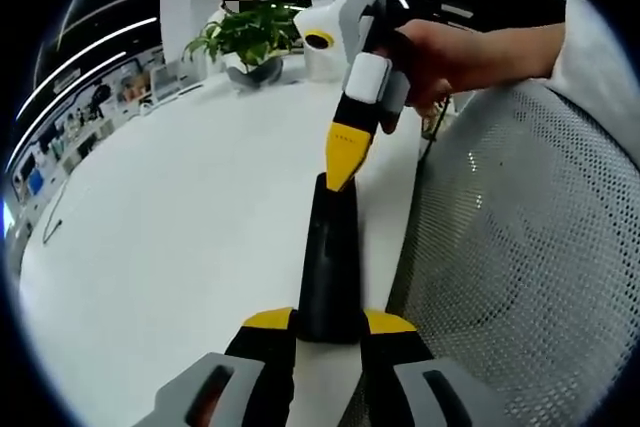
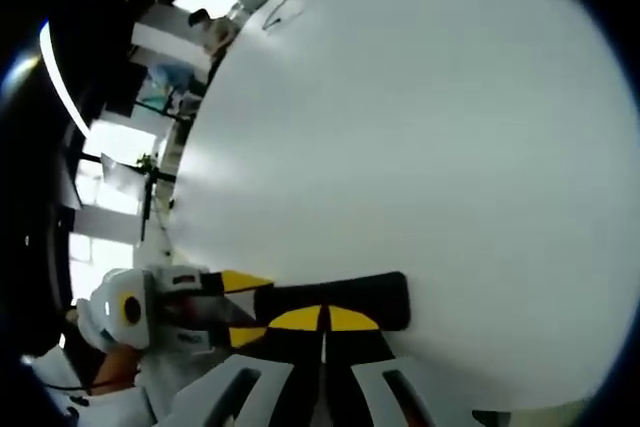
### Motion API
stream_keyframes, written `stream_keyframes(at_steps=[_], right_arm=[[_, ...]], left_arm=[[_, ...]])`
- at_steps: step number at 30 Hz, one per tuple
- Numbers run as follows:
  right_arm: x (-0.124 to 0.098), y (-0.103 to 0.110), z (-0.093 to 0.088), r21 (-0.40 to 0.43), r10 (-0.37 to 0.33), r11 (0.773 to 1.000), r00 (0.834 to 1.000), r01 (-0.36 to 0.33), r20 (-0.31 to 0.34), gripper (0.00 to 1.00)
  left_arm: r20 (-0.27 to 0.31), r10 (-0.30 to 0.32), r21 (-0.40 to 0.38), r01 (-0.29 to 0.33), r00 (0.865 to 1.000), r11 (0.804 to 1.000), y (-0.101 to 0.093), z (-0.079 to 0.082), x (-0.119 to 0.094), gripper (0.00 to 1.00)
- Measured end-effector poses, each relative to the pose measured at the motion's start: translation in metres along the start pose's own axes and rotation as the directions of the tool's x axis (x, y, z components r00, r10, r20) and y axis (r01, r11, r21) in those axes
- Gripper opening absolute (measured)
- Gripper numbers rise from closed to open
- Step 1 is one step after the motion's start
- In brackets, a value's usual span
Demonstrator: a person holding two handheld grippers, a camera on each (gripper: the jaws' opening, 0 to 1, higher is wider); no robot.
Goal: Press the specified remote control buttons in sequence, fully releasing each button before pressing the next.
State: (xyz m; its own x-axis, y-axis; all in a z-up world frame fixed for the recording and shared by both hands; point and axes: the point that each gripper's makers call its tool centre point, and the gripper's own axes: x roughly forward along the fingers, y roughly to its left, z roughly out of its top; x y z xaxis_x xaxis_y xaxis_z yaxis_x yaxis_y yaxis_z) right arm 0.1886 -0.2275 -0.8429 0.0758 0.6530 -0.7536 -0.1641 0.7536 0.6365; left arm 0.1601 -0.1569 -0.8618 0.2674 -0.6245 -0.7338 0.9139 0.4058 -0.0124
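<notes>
A long black remote (image 1: 328, 247) stands out over the white table (image 1: 180, 247), and my left gripper (image 1: 328, 322) is shut on its near end, one yellow tip on each side. My right gripper (image 1: 345, 162), held by a hand (image 1: 450, 52), comes down from the upper right. Its yellow tips are shut together into one wedge that touches the remote's far end. In the right gripper view the remote (image 2: 385, 299) lies crosswise just beyond my shut right gripper (image 2: 323, 319), and the left gripper (image 2: 245, 309) clamps it from the left. The buttons are too dark to make out.
A potted green plant (image 1: 250, 42) and a white rounded device (image 1: 320, 32) stand at the table's far edge. A grey mesh chair back (image 1: 530, 247) is close on the right. A thin cable (image 1: 55, 217) lies at the far left.
</notes>
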Motion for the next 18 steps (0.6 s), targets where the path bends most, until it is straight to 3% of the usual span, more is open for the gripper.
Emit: stream_keyframes(at_steps=[9, 18], right_arm=[[0.0048, -0.0026, -0.0098, -0.031, -0.033, 0.999, 0.998, 0.031, -0.056, 0.0], [0.0066, -0.0033, -0.0105, -0.051, -0.037, 0.998, 0.997, 0.034, -0.066, 0.0]], left_arm=[[0.001, 0.0, 0.002, 0.0, 1.0, 1.0, -0.0002, 0.0002, -0.0005, 0.24], [0.002, 0.0, 0.002, 0.0, 1.0, 1.0, 0.0001, 0.0002, -0.0002, 0.24]])
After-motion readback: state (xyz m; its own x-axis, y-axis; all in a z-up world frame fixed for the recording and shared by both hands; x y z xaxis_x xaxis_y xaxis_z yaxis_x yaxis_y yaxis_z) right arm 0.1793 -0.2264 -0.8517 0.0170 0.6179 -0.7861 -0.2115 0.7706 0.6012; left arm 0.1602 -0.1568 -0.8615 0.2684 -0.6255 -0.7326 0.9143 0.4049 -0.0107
